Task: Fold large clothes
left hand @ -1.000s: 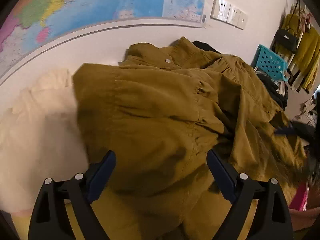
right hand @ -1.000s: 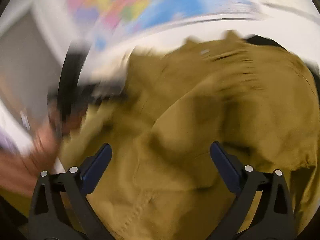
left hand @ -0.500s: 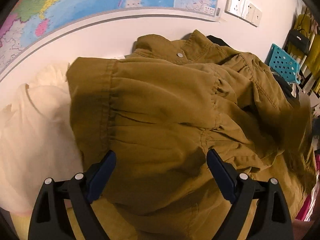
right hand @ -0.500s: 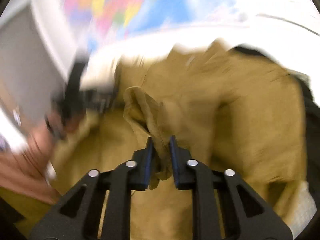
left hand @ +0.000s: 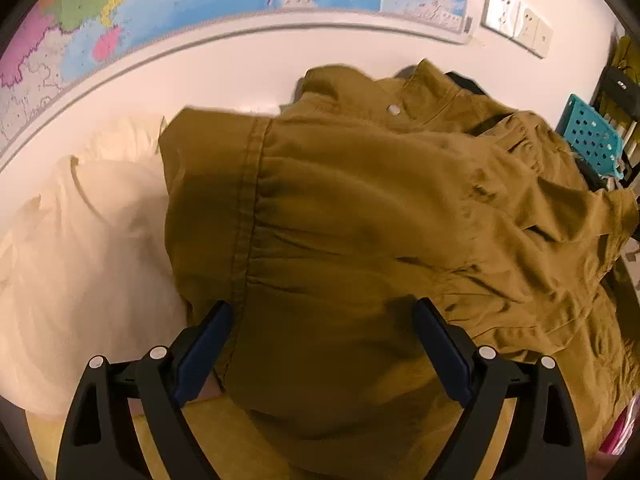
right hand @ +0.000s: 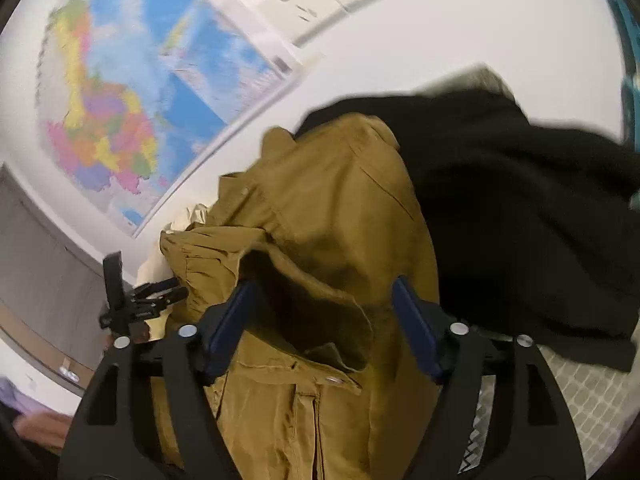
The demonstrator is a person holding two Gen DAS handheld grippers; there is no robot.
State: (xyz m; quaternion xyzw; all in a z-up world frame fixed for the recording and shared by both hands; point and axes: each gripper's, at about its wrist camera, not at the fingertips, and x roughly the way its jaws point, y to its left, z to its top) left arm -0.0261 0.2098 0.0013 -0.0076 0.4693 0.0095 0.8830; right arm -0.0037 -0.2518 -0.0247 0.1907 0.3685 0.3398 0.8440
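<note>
**On the bed below the wall map: one olive jacket, part-folded**

Item: olive-brown jacket (left hand: 360,240), large, cotton-like, lying heaped on the bed surface against the white wall. Collar with a metal snap (left hand: 394,109) lies toward the wall. A stitched seam with gathers runs down the near panel; the cloth is matt, creased, bunched in ridges on the right side. In the right wrist view a folded-over flap with a dark hollow beneath sits between the pads, and the front placket with a second snap (right hand: 331,380) runs below it.

Tools: left gripper (left hand: 320,344), jaws apart, hovering over the gathered panel, clamping nothing. Right gripper (right hand: 320,320), jaws have just been opening; they now stand wide, the flap lying loose between them, not pressed by the pads.

Step in hand (judged): setting down a folded-in side and going for the next hold. Done well, the flap should be left flat, its hollow pressed out, edges squared to the seam before any further fold; a pinch on one layer only would drag the heap askew.

Adjacent: cream garment (left hand: 80,260) touching the jacket's left edge; black garment (right hand: 520,208) just beside its right; wall map (left hand: 200,8) above; teal perforated basket (left hand: 592,136) far right; wall sockets (left hand: 516,20).
</note>
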